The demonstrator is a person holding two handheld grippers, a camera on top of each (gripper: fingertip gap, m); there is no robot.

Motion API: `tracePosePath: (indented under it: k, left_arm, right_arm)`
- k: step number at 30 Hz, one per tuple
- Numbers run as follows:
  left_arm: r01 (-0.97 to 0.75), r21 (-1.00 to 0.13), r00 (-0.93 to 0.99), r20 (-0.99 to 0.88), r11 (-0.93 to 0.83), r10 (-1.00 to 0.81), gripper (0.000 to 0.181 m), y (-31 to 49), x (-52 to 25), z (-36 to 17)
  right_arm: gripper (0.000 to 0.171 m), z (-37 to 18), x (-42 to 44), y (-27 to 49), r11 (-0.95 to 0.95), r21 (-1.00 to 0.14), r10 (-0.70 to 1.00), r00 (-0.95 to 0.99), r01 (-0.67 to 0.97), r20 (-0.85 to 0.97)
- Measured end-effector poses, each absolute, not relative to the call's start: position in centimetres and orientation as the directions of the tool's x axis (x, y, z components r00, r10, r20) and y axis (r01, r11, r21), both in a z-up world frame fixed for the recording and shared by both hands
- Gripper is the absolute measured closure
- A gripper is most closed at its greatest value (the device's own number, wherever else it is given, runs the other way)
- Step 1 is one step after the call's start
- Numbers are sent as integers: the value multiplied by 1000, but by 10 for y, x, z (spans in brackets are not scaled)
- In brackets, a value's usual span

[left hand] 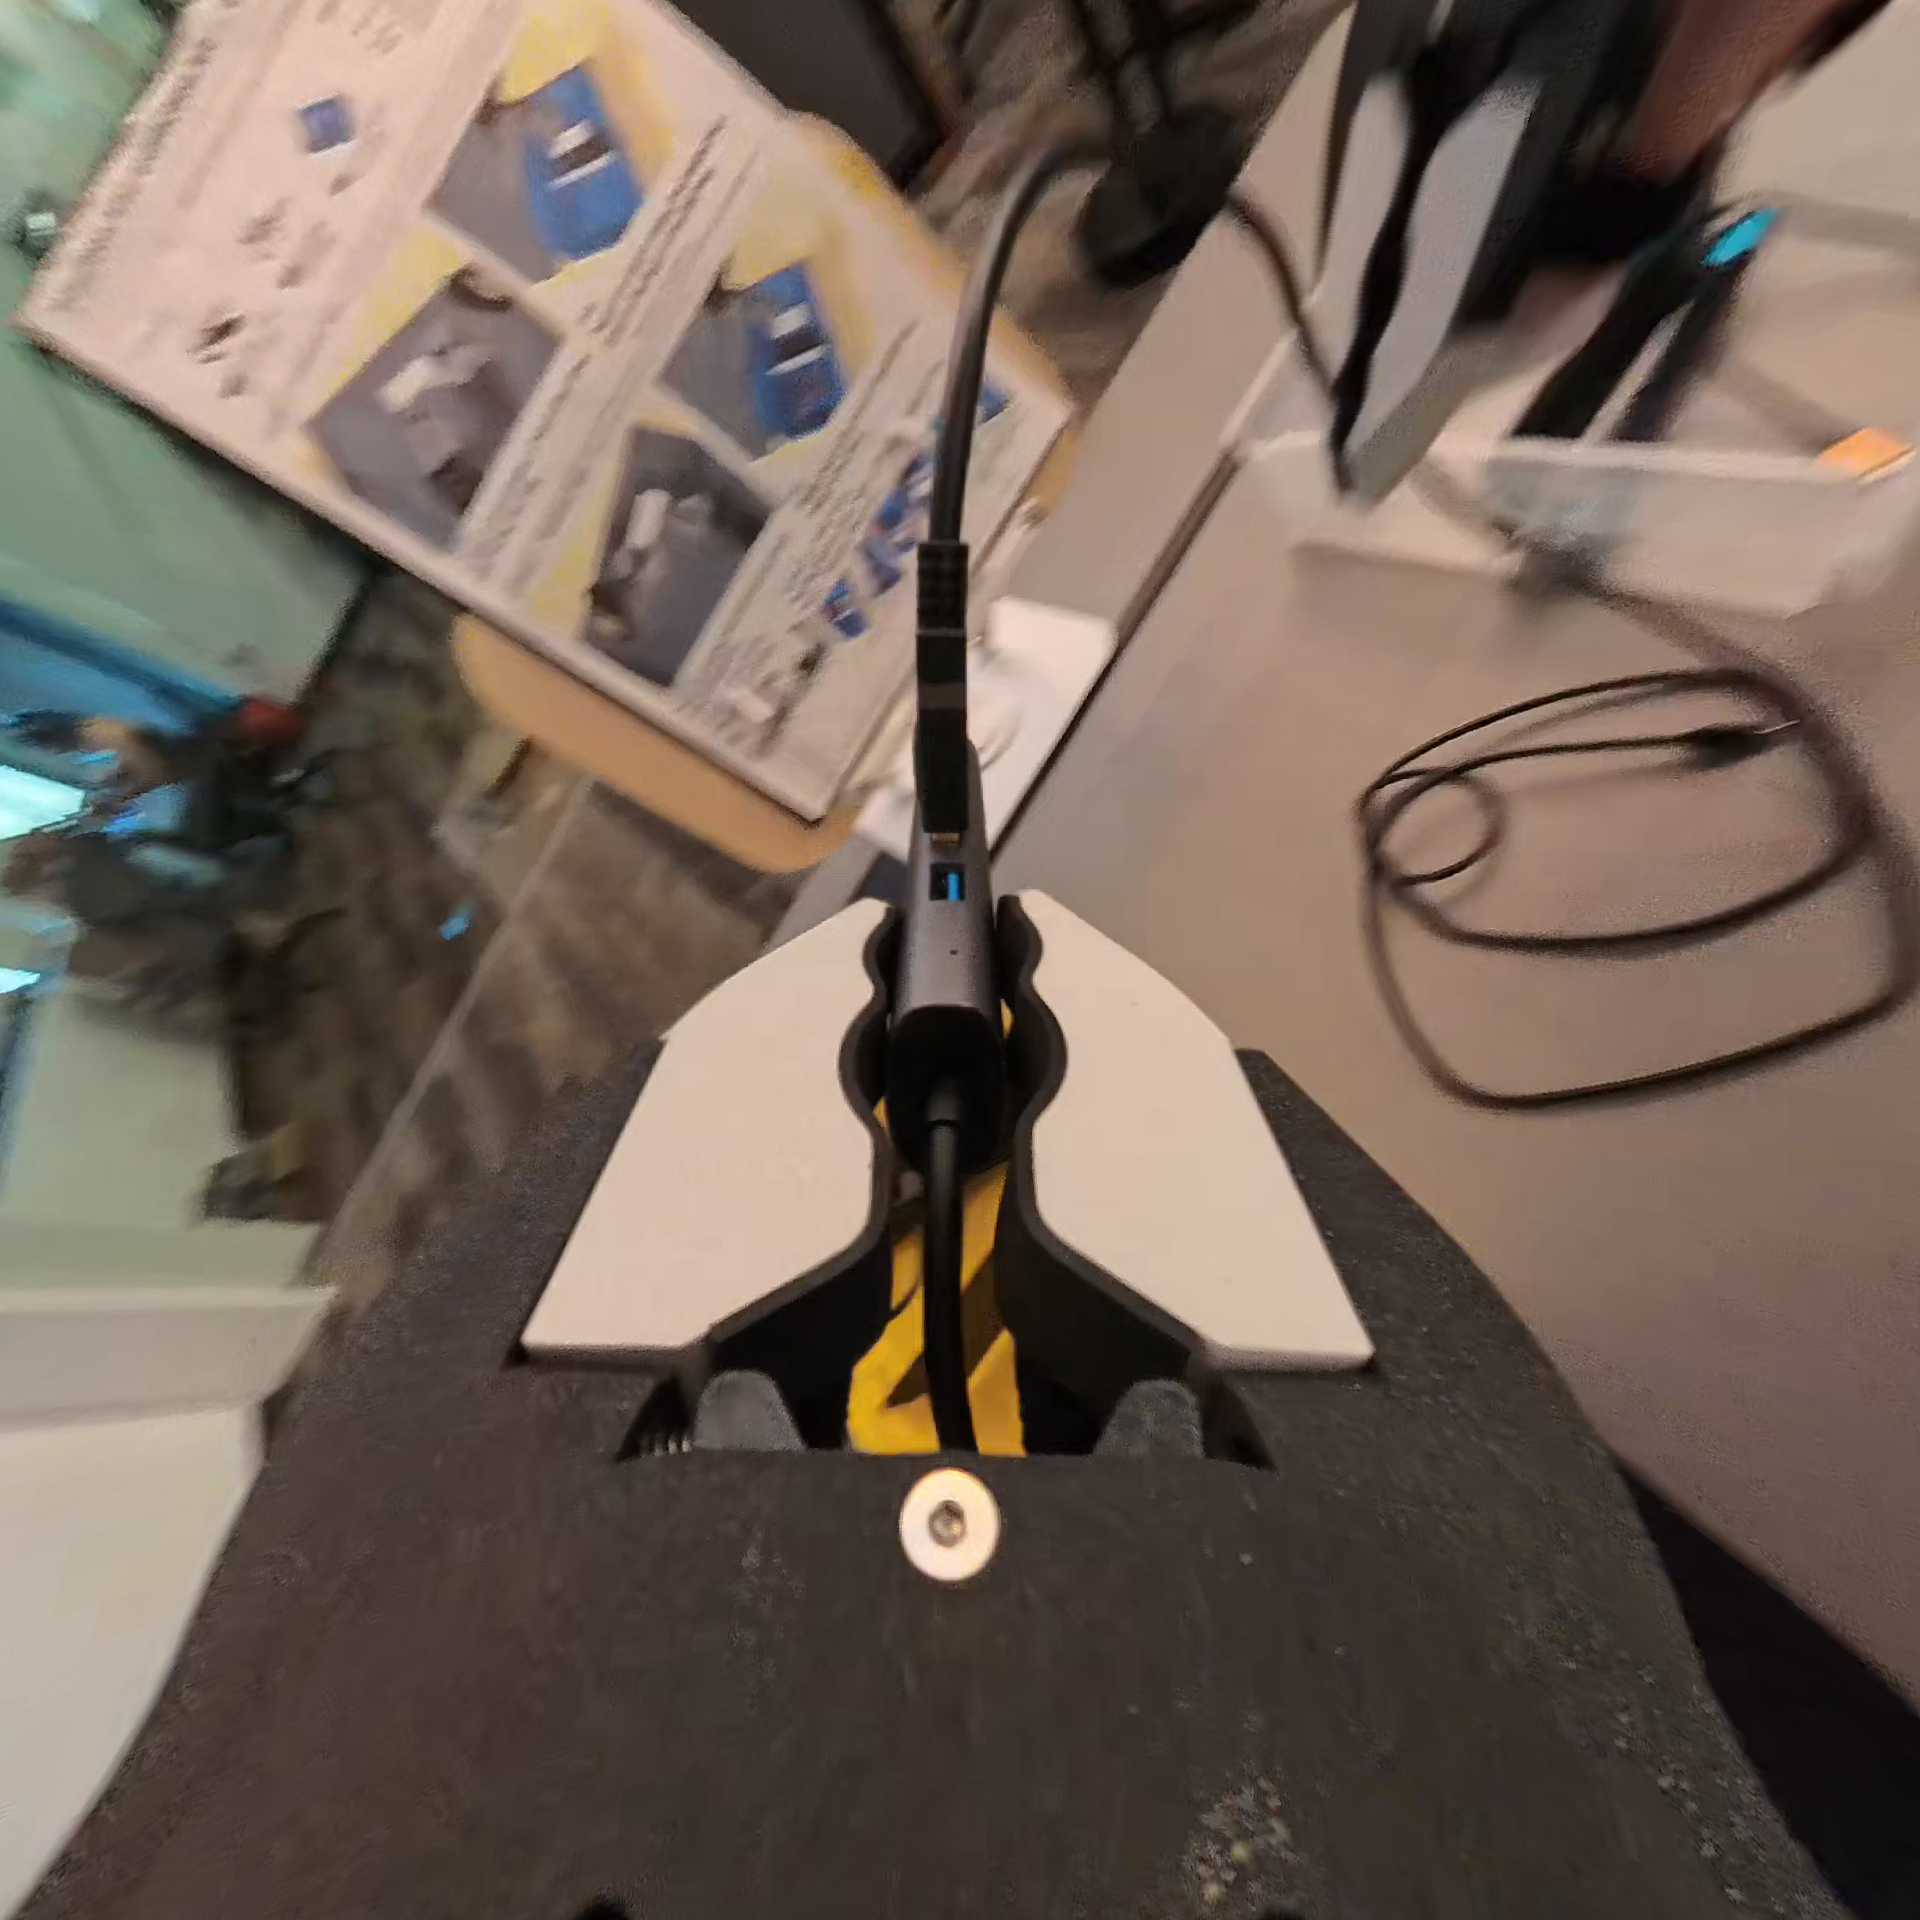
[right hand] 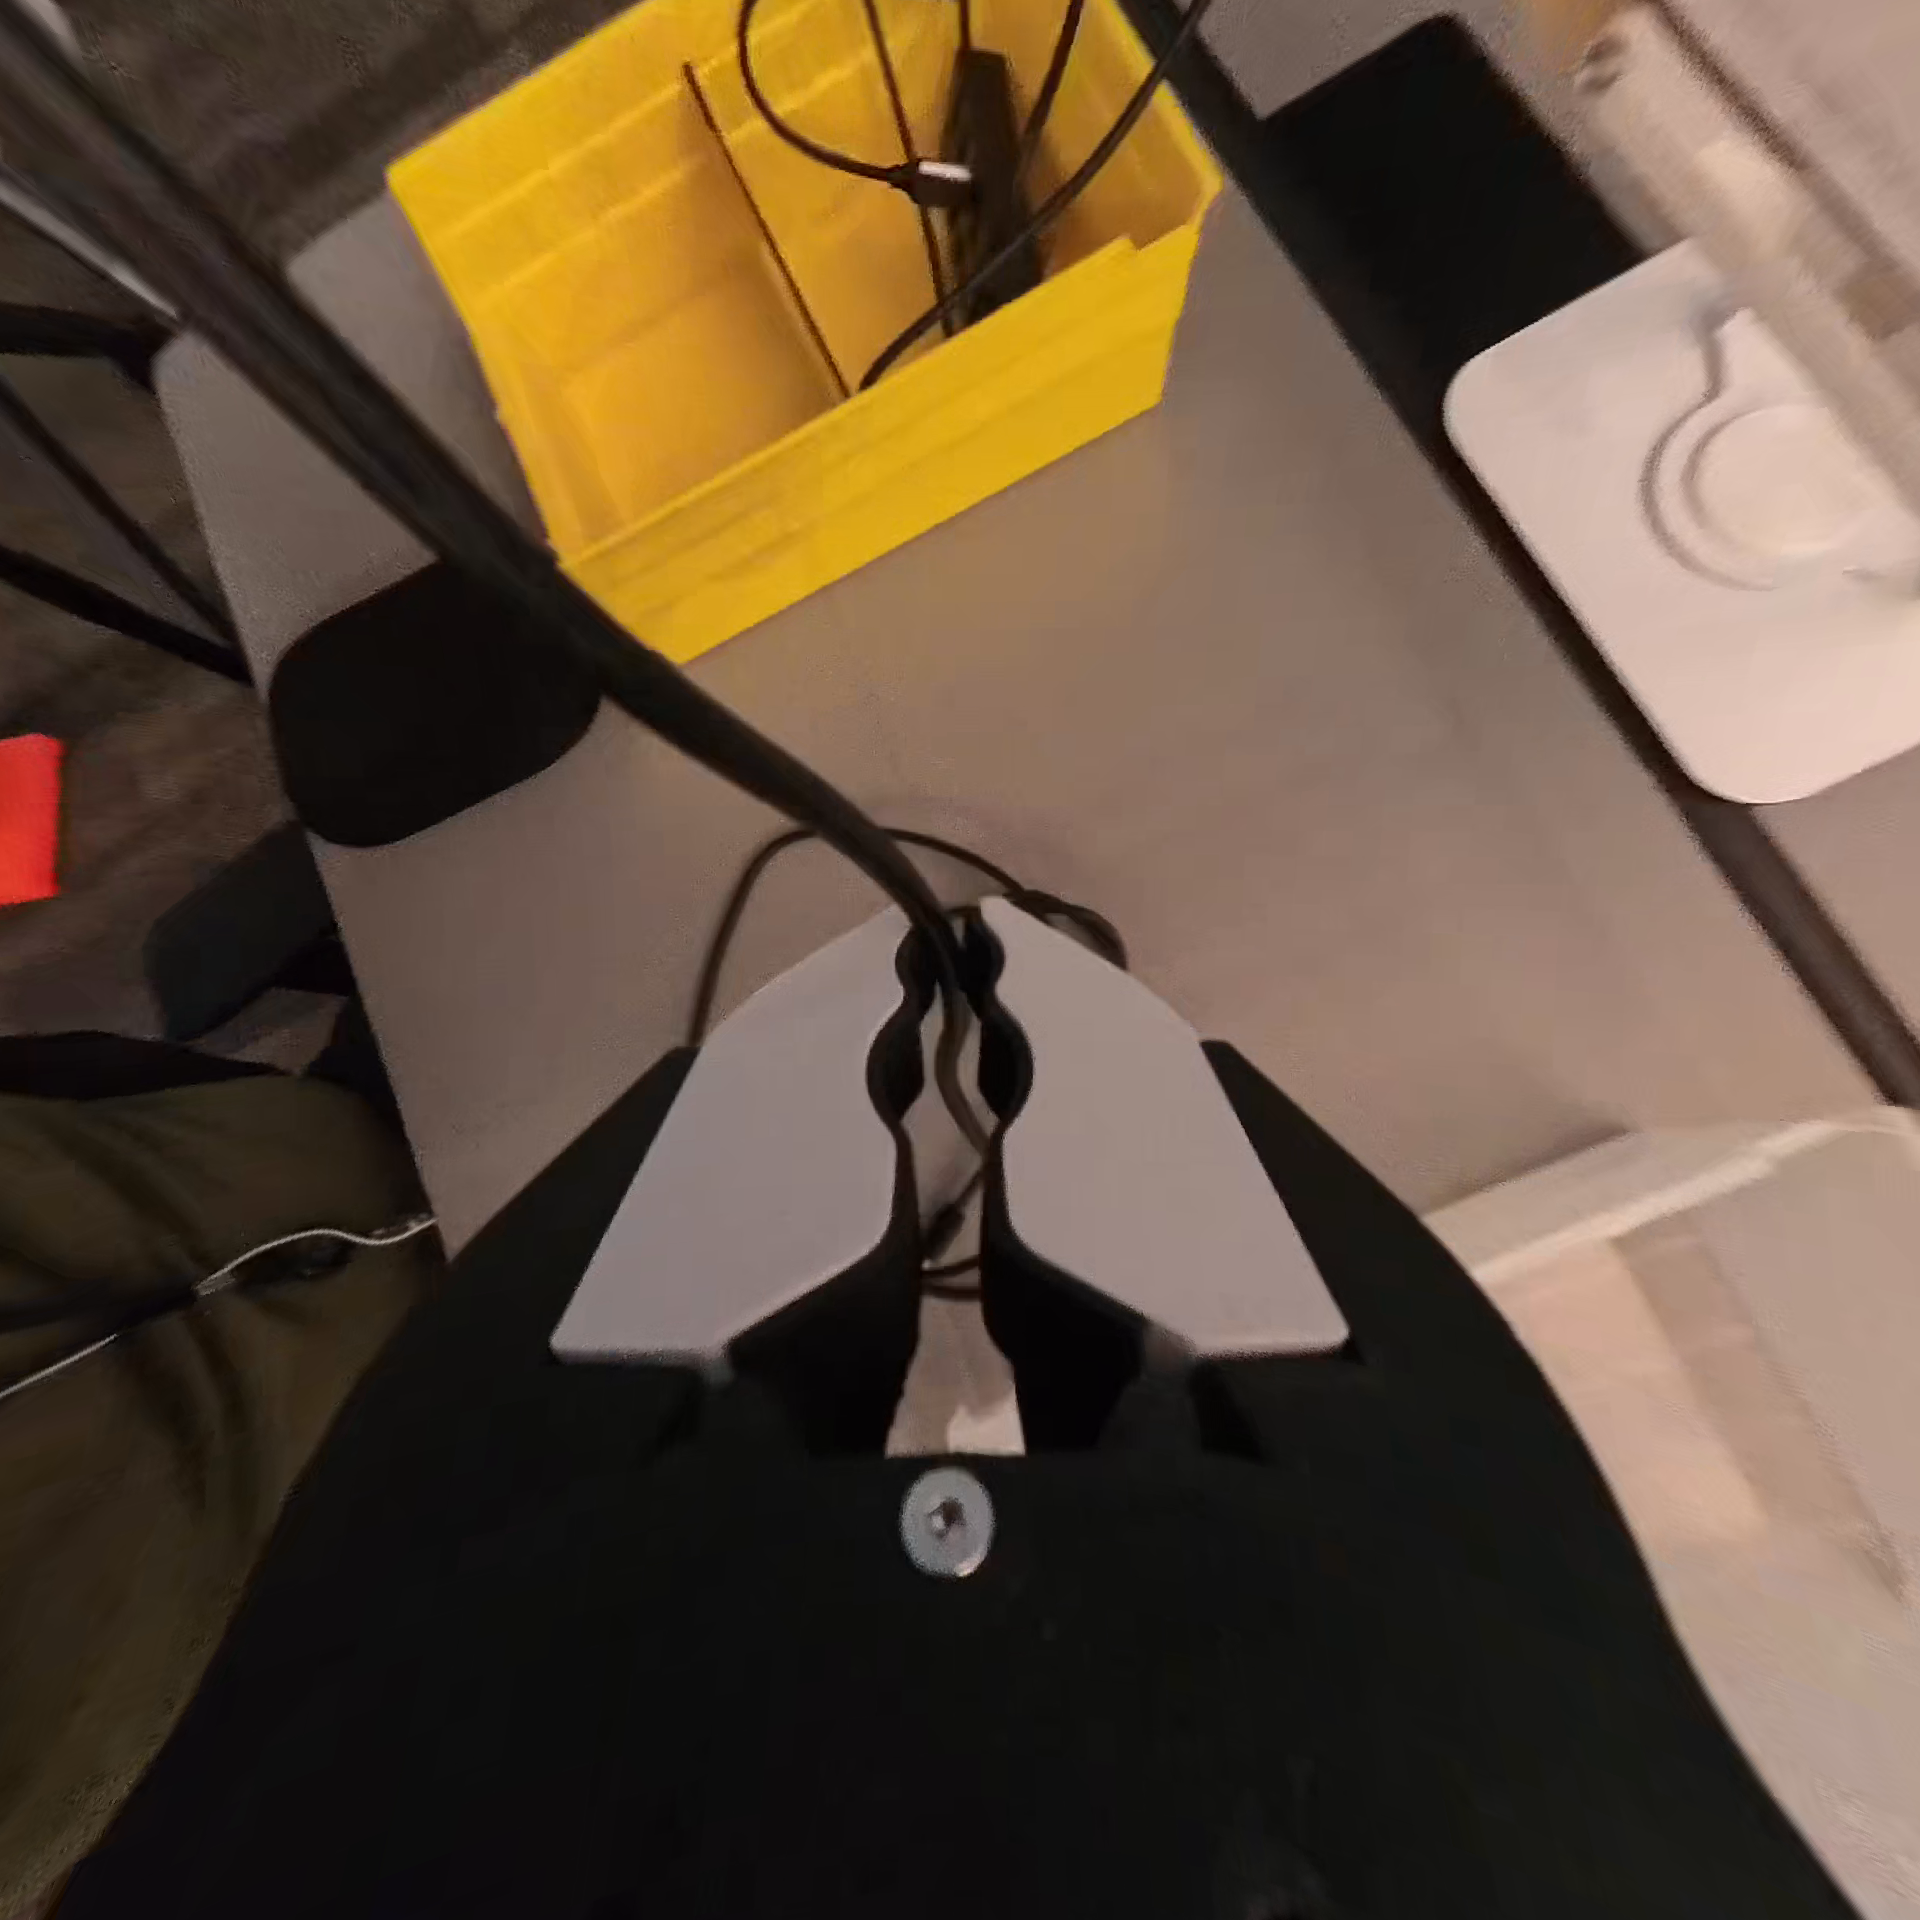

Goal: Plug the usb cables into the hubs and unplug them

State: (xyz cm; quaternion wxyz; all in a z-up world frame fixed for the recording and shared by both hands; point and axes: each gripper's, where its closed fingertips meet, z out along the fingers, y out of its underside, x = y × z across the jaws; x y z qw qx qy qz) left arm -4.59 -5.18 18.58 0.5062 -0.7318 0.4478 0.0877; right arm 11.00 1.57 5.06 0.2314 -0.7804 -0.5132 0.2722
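The left hand-held gripper (left hand: pixel 943 935) clamps a grey hub (left hand: pixel 948 961); a black USB cable (left hand: pixel 943 665) sits plugged in just beyond its fingertips.

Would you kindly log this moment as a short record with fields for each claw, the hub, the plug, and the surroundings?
left claw: shut on the grey hub
hub: held edge-on, one blue port free
plug: black, seated in the hub's far port, cable arcing up
right claw: shut on a black cable
yellow bin: on the table, holding more cables
loose coiled cable: on the table
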Motion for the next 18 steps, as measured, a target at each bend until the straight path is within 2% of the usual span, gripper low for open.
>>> tracePosePath:
  k: [4,6,9,14,18]
  left_arm:
    - [-699,-713,553,-499,-46,-667,164,-59,-9,160]
    - [-726,-687,528,-529,-29,-664,163,-53,1,145]
    - [-747,-665,500,-575,14,-648,163,-41,18,124]
    - [-792,-597,444,-707,128,-551,163,-19,39,100]
    - [-833,-507,365,-804,222,-468,163,-5,53,85]
  right_arm:
    - [163,2,109,-7,-441,-665,896,249,602,-368]
    - [160,-19,112,-10,-452,-649,889,245,612,-387]
    - [148,-27,114,-11,-453,-687,890,237,569,-390]
    - [125,4,132,5,-368,-831,920,291,418,-261]
    - [111,28,161,10,-190,-898,954,290,396,-74]
